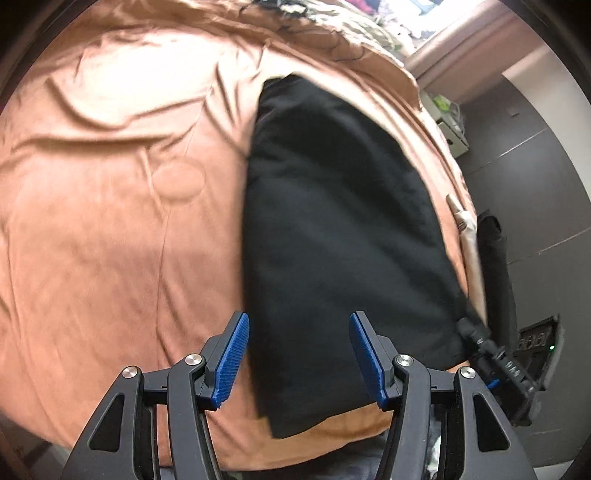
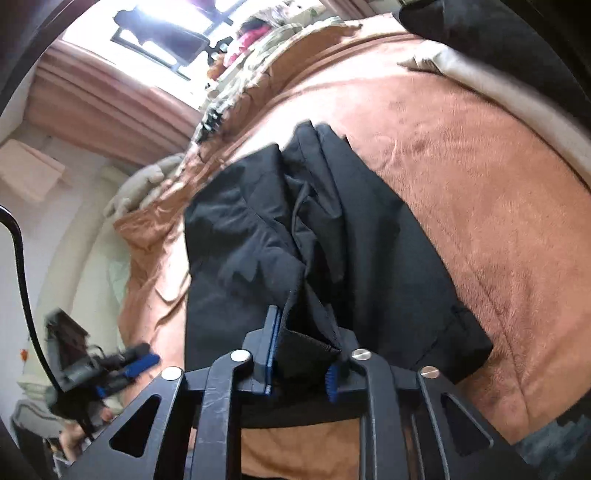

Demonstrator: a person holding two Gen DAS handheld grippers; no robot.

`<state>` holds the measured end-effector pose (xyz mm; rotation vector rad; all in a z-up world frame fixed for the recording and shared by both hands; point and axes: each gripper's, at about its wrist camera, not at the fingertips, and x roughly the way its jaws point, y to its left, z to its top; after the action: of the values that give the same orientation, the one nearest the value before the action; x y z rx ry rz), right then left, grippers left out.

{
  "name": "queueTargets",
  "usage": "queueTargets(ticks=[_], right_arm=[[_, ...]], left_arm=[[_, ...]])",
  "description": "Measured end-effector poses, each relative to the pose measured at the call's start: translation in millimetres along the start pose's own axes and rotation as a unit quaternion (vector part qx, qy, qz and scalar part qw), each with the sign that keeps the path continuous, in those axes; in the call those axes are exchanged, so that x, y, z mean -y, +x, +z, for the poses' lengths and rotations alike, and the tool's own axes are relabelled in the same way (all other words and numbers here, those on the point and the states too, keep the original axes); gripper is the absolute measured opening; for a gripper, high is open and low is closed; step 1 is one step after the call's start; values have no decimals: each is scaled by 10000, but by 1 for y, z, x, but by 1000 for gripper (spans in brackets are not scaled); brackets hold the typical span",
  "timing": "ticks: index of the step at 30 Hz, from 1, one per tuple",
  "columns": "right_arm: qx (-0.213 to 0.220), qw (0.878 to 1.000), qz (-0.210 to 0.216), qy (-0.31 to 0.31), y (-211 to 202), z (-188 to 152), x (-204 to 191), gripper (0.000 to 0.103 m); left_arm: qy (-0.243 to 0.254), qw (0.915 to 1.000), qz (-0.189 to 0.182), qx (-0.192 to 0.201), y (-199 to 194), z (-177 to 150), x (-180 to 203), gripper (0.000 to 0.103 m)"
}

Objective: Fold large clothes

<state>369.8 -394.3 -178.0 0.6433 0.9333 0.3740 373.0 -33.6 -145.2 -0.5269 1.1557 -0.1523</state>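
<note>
A black garment [image 1: 332, 221] lies folded in a long strip on a brown bedspread [image 1: 110, 221]. My left gripper [image 1: 299, 354] is open above the garment's near end, its blue pads apart and holding nothing. In the right wrist view the same black garment [image 2: 332, 236] lies bunched and creased. My right gripper [image 2: 301, 354] has its jaws around a fold at the garment's near edge, with cloth between the blue pads. The right gripper also shows at the right edge of the left wrist view [image 1: 491, 350], and the left gripper shows at the lower left of the right wrist view [image 2: 110, 369].
The brown bedspread [image 2: 480, 184] covers the bed. A patterned quilt [image 1: 351, 33] lies at the far end. A beige cloth [image 2: 498, 85] and a dark item [image 2: 498, 33] lie on the bed's right side. Grey wardrobe panels [image 1: 535, 177] stand beside the bed. A window with curtains [image 2: 110, 92] is behind.
</note>
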Motion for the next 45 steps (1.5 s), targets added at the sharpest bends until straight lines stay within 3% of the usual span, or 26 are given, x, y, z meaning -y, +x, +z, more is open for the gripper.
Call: queueTargets(ticks=[4,15,20,23,25,26,27,31,33,34,36,39,45], right_arm=[[170,9998,42,94,-14,-1,10,15],[295,9985,-29,452,-33,-9,54,13],[150,9976,-56,668,-28,-18,75,15],[62,9980,-134,618,-27,-16,74,26],[39,9983,-301,504,-28,-14,71,45],[37,9979,-495,423,-28,-12,69,64],[50,9966,-744,344,-28,-10,68,72],[-78,9978,-592,300,-21,-7,71,72],[-151,9987,-421,264,-15,-9,71,52],[-215,9987,-327,323,-12,-10,73,50],[-225,9989,-233,343,-12,-13,74,33],[-163,9997,-138,88,-19,-15,67,23],[-275,9996,47,-16,-27,-25,50,19]], left_arm=[[-31,9999,-37,-129,11,-13,-6,58],[253,9971,-504,-518,39,-28,22,58],[283,9972,-418,-545,46,-33,21,58],[223,9974,-424,-542,47,-34,17,58],[231,9974,-418,-533,46,-36,17,58],[231,9974,-417,-536,46,-37,17,58],[227,9974,-425,-535,46,-38,18,58],[286,9974,-407,-513,49,-43,19,58],[280,9975,-420,-500,52,-44,20,57],[274,9974,-436,-501,54,-43,21,53],[315,9976,-396,-476,53,-44,23,46],[390,9978,-331,-424,47,-43,24,35],[556,9976,-252,-332,25,-44,18,26]])
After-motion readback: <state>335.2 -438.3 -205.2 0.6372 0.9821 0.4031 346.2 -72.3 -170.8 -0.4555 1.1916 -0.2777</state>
